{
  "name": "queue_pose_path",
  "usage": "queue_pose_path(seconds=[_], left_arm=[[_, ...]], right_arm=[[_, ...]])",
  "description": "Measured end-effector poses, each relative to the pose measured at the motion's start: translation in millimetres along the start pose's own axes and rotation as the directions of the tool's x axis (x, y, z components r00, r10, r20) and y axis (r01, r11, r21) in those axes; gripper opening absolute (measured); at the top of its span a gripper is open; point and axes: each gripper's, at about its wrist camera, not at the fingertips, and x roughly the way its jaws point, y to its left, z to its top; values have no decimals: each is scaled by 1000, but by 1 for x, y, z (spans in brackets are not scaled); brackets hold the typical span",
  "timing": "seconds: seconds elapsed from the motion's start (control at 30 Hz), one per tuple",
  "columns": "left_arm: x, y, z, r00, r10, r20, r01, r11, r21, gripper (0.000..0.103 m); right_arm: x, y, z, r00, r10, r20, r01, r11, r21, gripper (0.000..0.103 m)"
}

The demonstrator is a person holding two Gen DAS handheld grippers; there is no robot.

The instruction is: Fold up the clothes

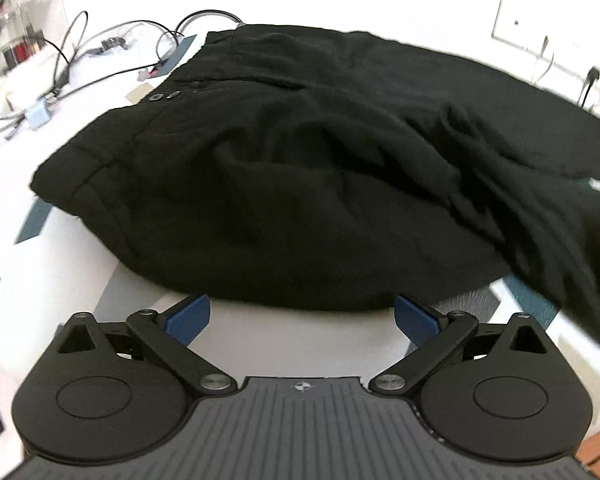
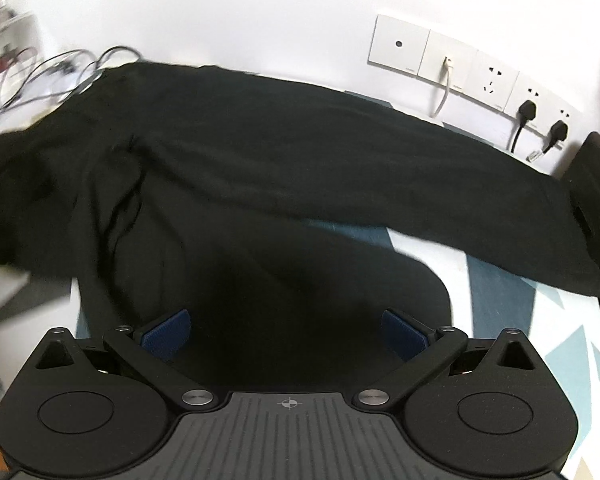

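We look down at a pair of black trousers (image 1: 300, 168) spread across the white bench (image 1: 80, 280), which carries blue-grey geometric patches. In the left wrist view the waistband, with two small round fasteners (image 1: 164, 97), lies toward the far left, and the seat bulges in soft folds near the bench's front edge. The left tongs (image 1: 302, 318) stand wide apart with nothing between their blue pads (image 1: 188, 318); they hang just short of the trousers' near hem, above bare bench, not touching the cloth.

In the right wrist view one trouser leg (image 2: 380, 184) stretches toward the right end of the bench, its cuff close to the edge, while the other (image 2: 260, 300) drapes toward us. The right tongs (image 2: 286, 334) are also spread wide, their blue pads (image 2: 168, 334) on either side of that dark cloth (whether the pads actually touch the fabric we cannot tell, since all is black there).

Behind the trousers, a tangle of black cables (image 1: 100, 52) and small devices lies at the bench's far left. On the white wall, a row of sockets (image 2: 468, 76) holds two black plugs (image 2: 526, 112) and a white cable (image 2: 444, 88).
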Motion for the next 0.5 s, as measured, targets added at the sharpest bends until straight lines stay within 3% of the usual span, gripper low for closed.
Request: queue_pose_path(seconds=[0.17,0.27,0.4,0.5], left_arm=[[-19,-9,-8,997,63,47,-62,998,-29,101],[-27,-23,-21,997,38,70,-34,998,-47,101],[-34,-52,-35,995,33,93,-34,999,7,101],[-32,-64,-34,993,16,118,-28,995,97,101]], right_arm=[[-18,-32,-38,999,-49,-22,51,993,111,101],[-34,-40,-57,999,-33,-4,33,974,225,101],[-52,-30,-84,999,-27,32,16,959,282,101],[-58,-16,-99,998,-53,17,47,968,246,101]])
